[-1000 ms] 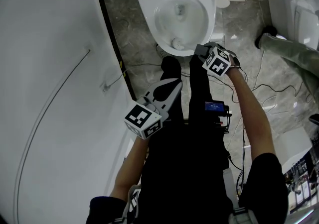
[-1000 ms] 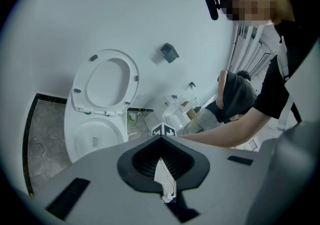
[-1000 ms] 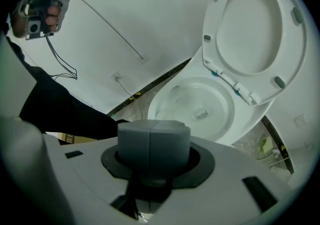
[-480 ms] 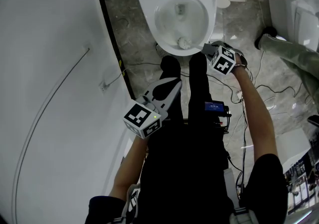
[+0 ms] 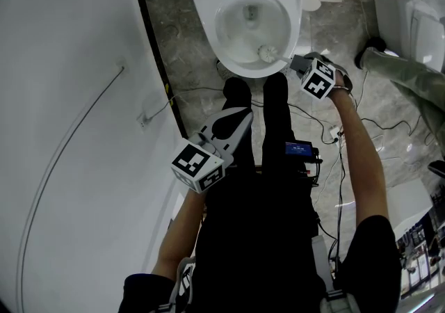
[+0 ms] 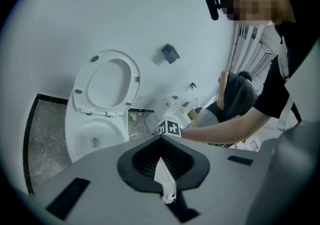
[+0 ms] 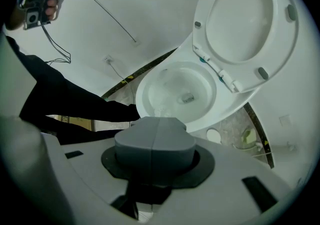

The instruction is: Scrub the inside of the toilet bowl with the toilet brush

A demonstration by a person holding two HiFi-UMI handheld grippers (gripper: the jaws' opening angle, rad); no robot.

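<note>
Bathroom: grey marble floor (image 5: 188, 47), white wall to the left.

Head view: the toilet bowl (image 5: 233, 23) lies ahead of the person's feet. The toilet brush (image 5: 266, 52) has its white head inside the bowl, at the near right wall, so we judge scrubbing to be under way. The right gripper (image 5: 295, 63) sits just outside the rim, so the handle slants in. The left gripper (image 5: 236, 124) hangs idle over the legs.

Left gripper view: jaws drawn together, nothing between them.

Right gripper view: jaws pressed together and, we judge, clamped on the brush handle.

No brand is legible; we see only square markers.
</note>
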